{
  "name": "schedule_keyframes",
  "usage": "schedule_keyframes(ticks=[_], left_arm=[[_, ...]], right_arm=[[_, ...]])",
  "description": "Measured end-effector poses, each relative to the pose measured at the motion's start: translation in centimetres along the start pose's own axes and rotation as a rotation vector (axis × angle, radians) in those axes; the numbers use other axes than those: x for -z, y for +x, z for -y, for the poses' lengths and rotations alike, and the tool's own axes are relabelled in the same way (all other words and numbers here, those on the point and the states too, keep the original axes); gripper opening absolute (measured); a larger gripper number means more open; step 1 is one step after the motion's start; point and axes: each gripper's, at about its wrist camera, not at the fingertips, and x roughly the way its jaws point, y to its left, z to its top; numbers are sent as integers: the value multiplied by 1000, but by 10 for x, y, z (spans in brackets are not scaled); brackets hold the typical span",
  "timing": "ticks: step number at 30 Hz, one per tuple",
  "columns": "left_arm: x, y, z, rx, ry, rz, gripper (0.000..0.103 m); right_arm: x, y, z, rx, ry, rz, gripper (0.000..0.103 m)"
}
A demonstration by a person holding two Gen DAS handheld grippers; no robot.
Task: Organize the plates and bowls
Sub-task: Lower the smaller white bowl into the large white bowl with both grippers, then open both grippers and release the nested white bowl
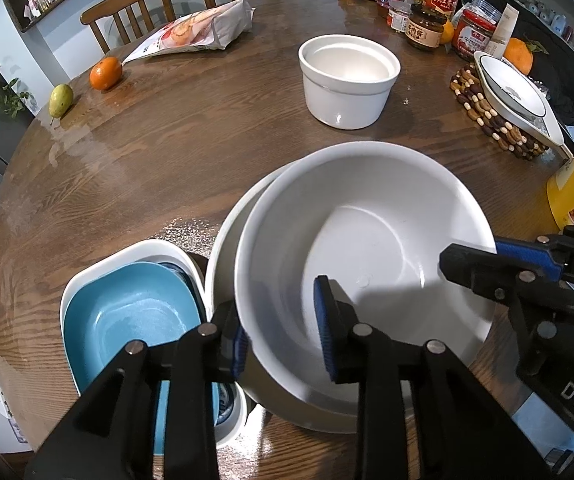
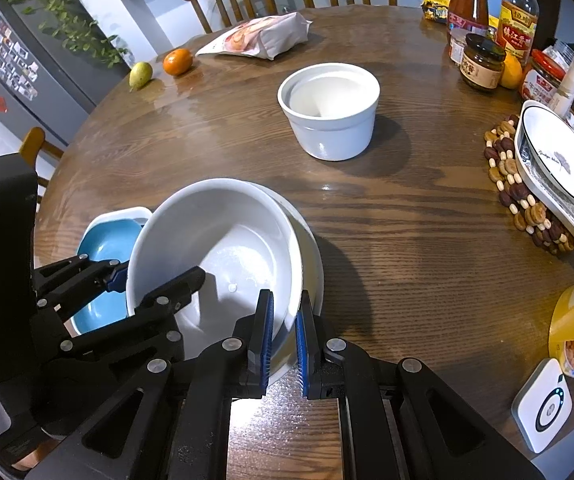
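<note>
Holding big white bowl [image 1: 367, 240] by both sides, left gripper [image 1: 283, 332] and right gripper [image 2: 285, 336] pinching its rim, tilted over another bowl [image 2: 311, 256] to stack, beside blue dish [image 1: 127, 312].

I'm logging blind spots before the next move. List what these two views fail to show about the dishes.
- Dish under the blue bowl: left wrist view, hidden by that bowl and the left gripper.
- Lower white dish beneath the big white bowl: only its rim shows in both views.
- Patterned plate: far edge cut off by the right wrist frame.
- Right gripper: grip on the rim unclear.
</note>
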Motion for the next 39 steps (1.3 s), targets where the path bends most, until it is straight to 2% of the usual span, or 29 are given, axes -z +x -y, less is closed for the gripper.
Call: schedule_keyframes(ticks=[17,19,21,30,34,35,39], left_arm=[[-4,-6,0,6,5,16,33],[-4,-7,0,5,5,21,37],[-5,-9,0,0,8,29,45],[-6,-14,-3,-2,3,50,45],[-6,-17,-3,7,-1,56,50],[-6,-18,-3,6,-1,58,50],[-6,-21,-3,2,-2,69,59]], right_arm=[[-2,-1,1,0,10,6,9],[-2,-3,2,0,14,8,9],[-1,-4,1,3,13,12,9],[3,-12,4,20,27,29,11],[3,-17,6,11,44,43,41],[3,-19,7,10,48,49,45],[3,-24,6,-5,58,65,45]])
